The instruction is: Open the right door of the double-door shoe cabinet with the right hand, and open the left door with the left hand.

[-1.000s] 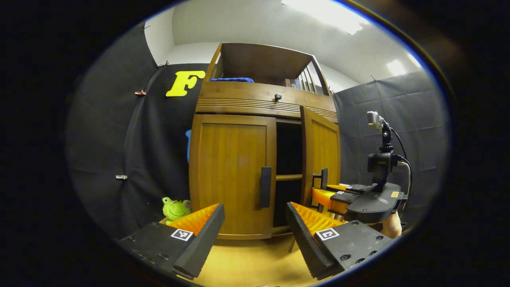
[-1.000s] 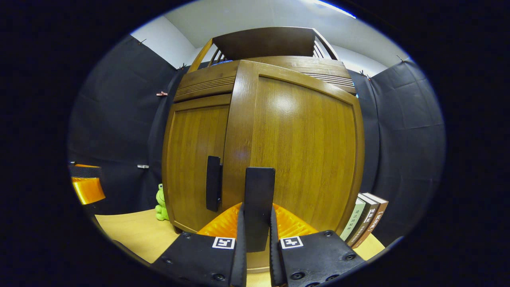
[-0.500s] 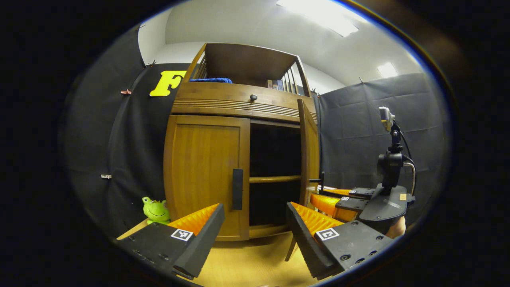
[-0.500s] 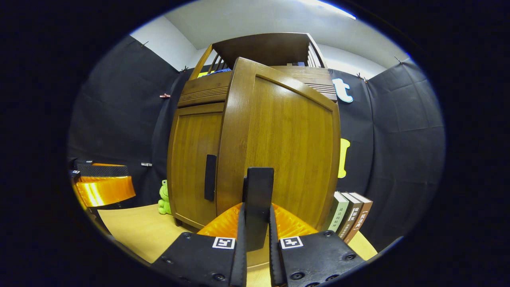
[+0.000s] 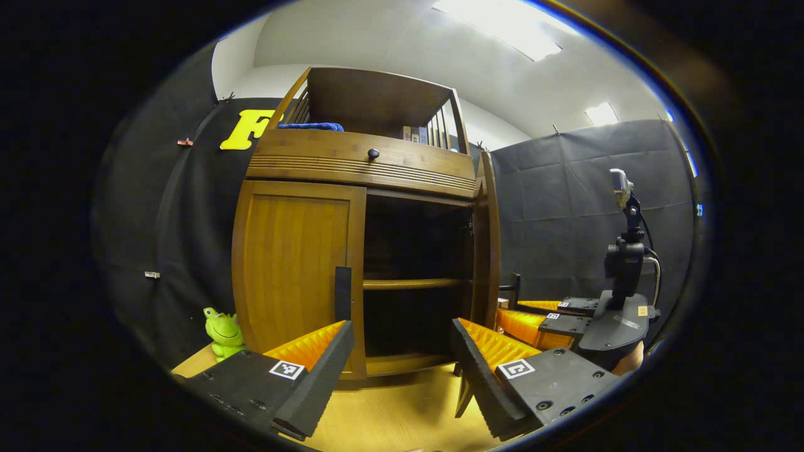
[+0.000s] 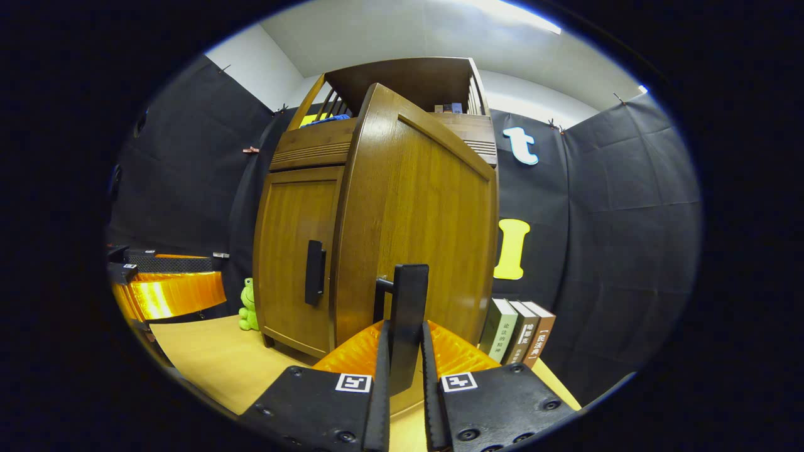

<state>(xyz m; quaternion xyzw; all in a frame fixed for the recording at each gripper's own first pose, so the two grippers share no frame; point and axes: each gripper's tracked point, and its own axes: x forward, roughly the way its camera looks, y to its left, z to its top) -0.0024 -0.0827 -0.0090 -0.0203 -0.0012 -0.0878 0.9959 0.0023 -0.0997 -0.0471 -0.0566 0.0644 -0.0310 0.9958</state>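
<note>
Nearest in the right gripper view, the right gripper [image 6: 402,370] is clamped on the black handle [image 6: 408,326] of the right door [image 6: 421,220], both fingers pressed against the bar. That door stands swung well out from the cabinet [image 5: 358,163], seen almost edge-on in the left gripper view [image 5: 487,245], with the dark inside and a shelf [image 5: 411,284] laid bare. The right gripper also shows there, low at the right [image 5: 534,314], at the door's handle.

The left gripper [image 5: 402,370] hangs with its jaws wide apart and nothing between them, above the worktop [image 5: 389,420] and just short of the left door [image 5: 295,263]. That door sits flat in the frame, and its handle [image 5: 343,294] stands just above the gripper's left finger [image 5: 314,370].

Farther off, a green frog toy [image 5: 221,326] sits by the cabinet's left foot, and books [image 6: 518,333] stand beside its right side.

My judgement: the right door's step looks nearly or fully done, and the left door is the one in hand. The next move calls for carrying the left gripper forward and slightly left so the handle falls between the fingers, closing on it, then pulling in an arc about the left hinge. A straight pull might slip the fingers off the slim bar.
</note>
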